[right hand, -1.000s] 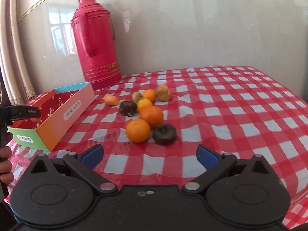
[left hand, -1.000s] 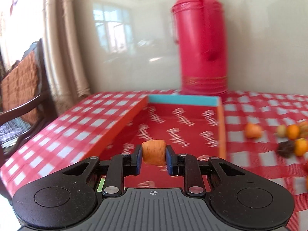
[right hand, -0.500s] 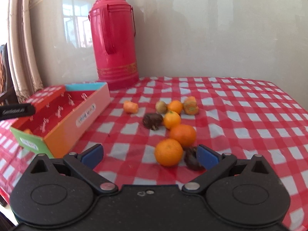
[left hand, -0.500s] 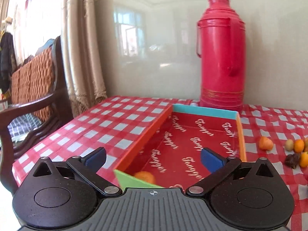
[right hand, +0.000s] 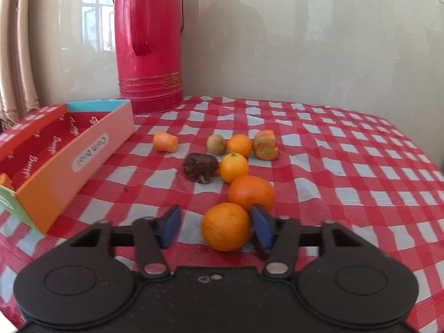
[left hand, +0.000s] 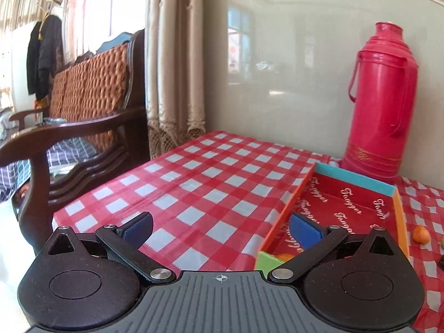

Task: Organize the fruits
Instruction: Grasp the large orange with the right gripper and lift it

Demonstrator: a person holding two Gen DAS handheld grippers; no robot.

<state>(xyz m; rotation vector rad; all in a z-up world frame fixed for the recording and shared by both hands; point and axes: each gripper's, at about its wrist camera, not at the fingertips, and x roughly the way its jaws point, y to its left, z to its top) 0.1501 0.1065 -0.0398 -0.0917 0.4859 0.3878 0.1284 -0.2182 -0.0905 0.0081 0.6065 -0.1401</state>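
Note:
My right gripper (right hand: 216, 227) is low over the checked cloth and its jaws are closing, with the nearest orange (right hand: 226, 226) between them. The right pad (right hand: 262, 229) touches the orange; the left pad (right hand: 169, 226) is still a gap away. Behind lie a second orange (right hand: 251, 193), two small oranges (right hand: 234, 167), a dark brown fruit (right hand: 199, 166), a pale round fruit (right hand: 216, 144) and two carrot pieces (right hand: 165, 141). My left gripper (left hand: 221, 231) is wide open and empty, to the left of the red-lined box (left hand: 401, 216). A carrot piece (left hand: 285, 256) lies in the box's near corner.
A tall red thermos (right hand: 149, 41) stands against the wall behind the box (right hand: 83, 161). A wooden chair (left hand: 83, 127) and a curtain (left hand: 174, 55) are off the table's left edge. Bare cloth stretches to the right of the fruit.
The left gripper opened, let the carrot piece fall into the box and drew back to the left. The right gripper moved in on the fruit and narrowed its jaws around the nearest orange.

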